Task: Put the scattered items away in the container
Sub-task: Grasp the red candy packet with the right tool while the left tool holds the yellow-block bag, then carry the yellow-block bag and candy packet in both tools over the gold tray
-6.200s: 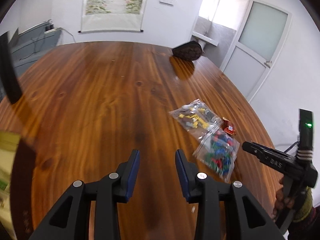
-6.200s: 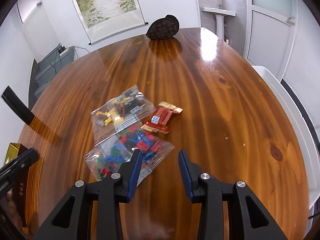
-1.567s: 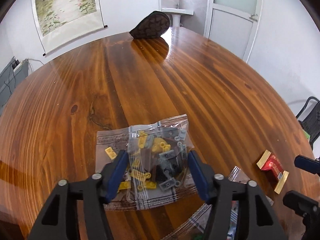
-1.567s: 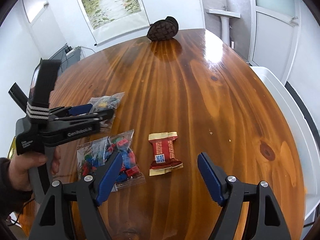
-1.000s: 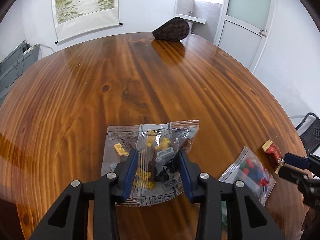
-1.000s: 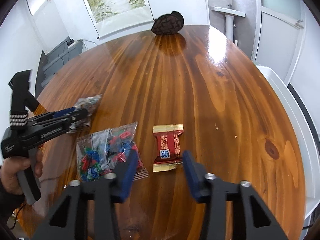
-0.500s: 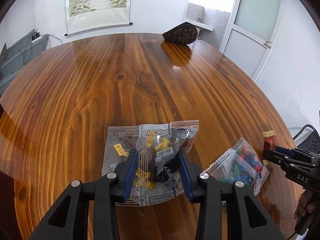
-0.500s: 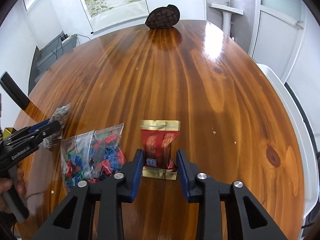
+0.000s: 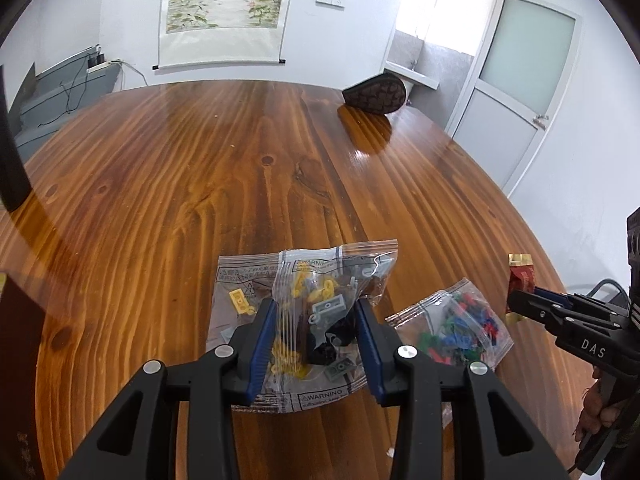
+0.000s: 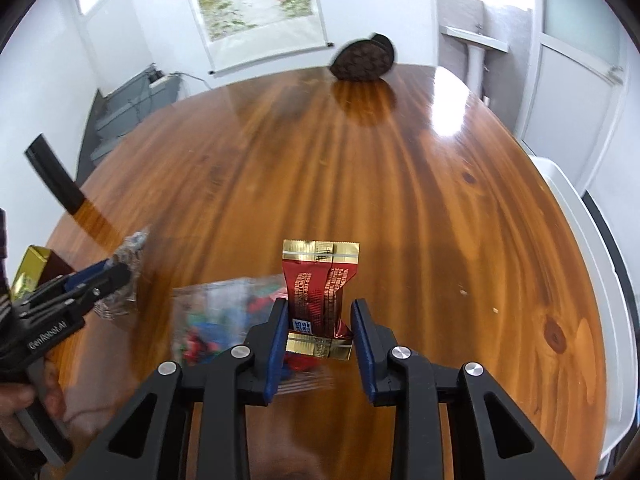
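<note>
The left tool (image 9: 316,336) is pinching a clear plastic bag of yellow and grey bricks (image 9: 308,316); the right tool (image 10: 319,334) is clamping a red-and-gold snack wrapper (image 10: 318,292). A clear bag of multicoloured bricks (image 9: 456,326) is lying on the wooden tabletop (image 9: 240,184) at three o'clock, unpicked. Nothing is yet in the container.

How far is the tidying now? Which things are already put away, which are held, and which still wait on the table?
Nothing looks put away yet. The left gripper is shut on the bag of yellow and grey bricks, and the right gripper is shut on the red snack packet. The bag of coloured bricks still lies on the table.
</note>
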{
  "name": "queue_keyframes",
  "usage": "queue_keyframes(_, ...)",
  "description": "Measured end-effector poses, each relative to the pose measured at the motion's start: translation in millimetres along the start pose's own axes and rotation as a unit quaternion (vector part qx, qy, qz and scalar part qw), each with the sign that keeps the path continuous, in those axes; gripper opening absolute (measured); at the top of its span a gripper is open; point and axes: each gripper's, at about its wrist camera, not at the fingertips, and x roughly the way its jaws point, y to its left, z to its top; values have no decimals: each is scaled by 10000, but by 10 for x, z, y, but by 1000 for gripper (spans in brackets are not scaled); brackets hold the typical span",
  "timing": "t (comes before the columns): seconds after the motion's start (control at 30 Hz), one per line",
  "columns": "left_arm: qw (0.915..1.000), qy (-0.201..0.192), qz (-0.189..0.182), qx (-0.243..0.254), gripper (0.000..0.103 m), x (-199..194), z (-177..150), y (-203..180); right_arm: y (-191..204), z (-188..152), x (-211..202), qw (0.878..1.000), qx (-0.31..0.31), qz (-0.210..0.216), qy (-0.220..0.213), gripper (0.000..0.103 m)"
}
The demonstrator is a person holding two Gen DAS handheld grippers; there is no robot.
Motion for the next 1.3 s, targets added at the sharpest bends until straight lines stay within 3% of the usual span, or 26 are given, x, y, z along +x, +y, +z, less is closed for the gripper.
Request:
queue_keyframes(0.43, 9973, -513, 285, -449, 39, -704, -139, 354, 927, 136, -69, 9931, -805, 820, -250, 31)
queue_keyframes(0.87, 9878, -1048, 788, -839, 39, -1430, -308, 727, 1712, 65, -302, 9780, -1409, 1466, -457, 31)
queue_keyframes(1.1, 9765, -1355, 1193, -1178, 39, -1827, -442, 1011, 2246, 65, -419, 9626, -1812, 1941, -538, 31)
queue_keyframes(1.3, 9595, -1511, 1723, -1639, 39, -2132, -653, 1383, 2834, 35, -485, 9416, -2273, 2418, -568, 31)
